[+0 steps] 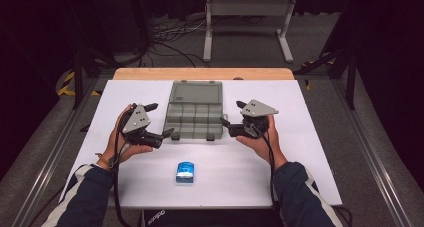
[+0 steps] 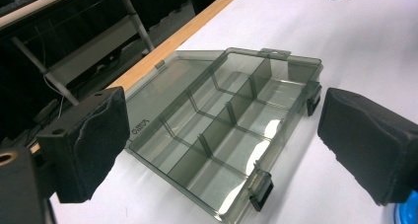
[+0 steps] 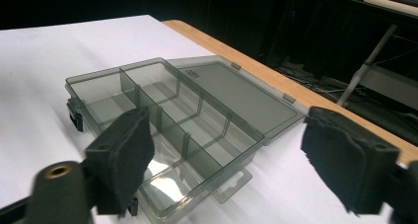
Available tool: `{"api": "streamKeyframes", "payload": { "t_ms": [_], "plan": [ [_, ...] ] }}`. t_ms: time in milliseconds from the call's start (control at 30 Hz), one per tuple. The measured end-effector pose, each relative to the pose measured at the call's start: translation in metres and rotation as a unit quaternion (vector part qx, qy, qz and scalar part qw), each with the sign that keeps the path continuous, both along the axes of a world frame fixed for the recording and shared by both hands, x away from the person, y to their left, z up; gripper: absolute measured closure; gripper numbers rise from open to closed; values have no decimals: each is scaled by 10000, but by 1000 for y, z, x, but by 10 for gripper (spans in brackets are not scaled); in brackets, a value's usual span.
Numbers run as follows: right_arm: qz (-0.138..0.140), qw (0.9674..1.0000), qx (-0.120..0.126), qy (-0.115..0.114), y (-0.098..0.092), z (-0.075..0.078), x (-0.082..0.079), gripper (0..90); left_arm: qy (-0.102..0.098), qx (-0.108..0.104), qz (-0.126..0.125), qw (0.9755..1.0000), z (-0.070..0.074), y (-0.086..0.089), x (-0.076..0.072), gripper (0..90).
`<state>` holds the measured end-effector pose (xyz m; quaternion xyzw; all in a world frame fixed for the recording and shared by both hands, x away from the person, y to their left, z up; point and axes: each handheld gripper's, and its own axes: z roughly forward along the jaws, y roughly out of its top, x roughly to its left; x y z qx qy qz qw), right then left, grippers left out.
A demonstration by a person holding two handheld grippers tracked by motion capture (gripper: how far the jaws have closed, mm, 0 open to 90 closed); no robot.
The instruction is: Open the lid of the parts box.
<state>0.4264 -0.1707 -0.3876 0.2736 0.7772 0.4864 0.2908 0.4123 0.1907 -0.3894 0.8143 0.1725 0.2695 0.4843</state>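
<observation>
we flank the smoky compartment box (image 1: 195, 110), lid laid flat at mid counter (image 1: 310, 137), so each side is reachable; left claw (image 1: 159, 121) and right claw (image 1: 232, 118) gape wide, holding nothing.

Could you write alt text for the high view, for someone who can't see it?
An open, smoky clear organiser box with empty compartments lies on a white table, lid folded back. A person's hands hold the left gripper and right gripper on either side of it, fingers open and holding nothing. A small blue object lies nearer the person.
</observation>
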Motion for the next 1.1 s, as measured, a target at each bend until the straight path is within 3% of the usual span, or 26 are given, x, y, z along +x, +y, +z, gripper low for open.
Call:
{"api": "streamKeyframes", "payload": {
  "t_ms": [267,700,933,1100],
  "plan": [
    [88,9999,-134,-36,2,-3,-12,89,61,-27,-180,9998,-5,1,-11,50],
    [252,9991,-346,-64,-5,-14,-34,96,301,88,-623,9976,-20,-3,-28,50],
    [288,9984,-489,-64,-11,-18,-47,96,528,188,-863,9947,-27,-6,-37,45],
    [308,9978,-592,-8,-16,-24,-56,96,792,80,-1093,9908,-34,-8,-42,40]
  ]
}}
